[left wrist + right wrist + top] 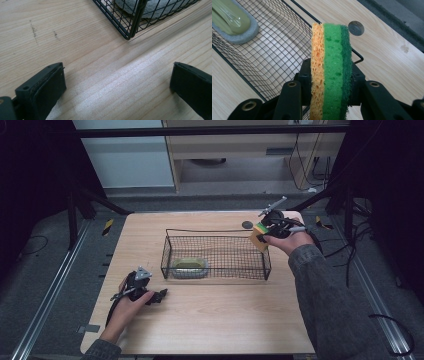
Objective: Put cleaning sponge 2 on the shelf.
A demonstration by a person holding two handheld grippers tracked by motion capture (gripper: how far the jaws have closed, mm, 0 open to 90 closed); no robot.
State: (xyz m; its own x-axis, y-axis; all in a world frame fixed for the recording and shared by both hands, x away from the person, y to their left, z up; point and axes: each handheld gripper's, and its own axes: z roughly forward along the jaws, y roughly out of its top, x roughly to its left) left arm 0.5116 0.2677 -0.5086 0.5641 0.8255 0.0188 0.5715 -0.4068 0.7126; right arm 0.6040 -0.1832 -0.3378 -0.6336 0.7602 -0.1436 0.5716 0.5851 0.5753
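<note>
A sponge [331, 70] with orange, light green and dark green layers stands on edge between the jaws of my right gripper [329, 86], which is shut on it. In the high view the right gripper [264, 236] holds the sponge [259, 237] over the right end of a black wire basket [216, 234]. In the basket's left part lies a grey dish with an olive-green object [190, 265]. My left gripper [159, 295] rests on the table in front of the basket's left corner [128, 35]. Its jaws stand wide apart with bare wood between them [117, 75].
A round dark hole [247, 224] sits in the wooden tabletop [210, 320] behind the basket. Cables hang at the right side of the table. The floor drops away beyond the table's far edge.
</note>
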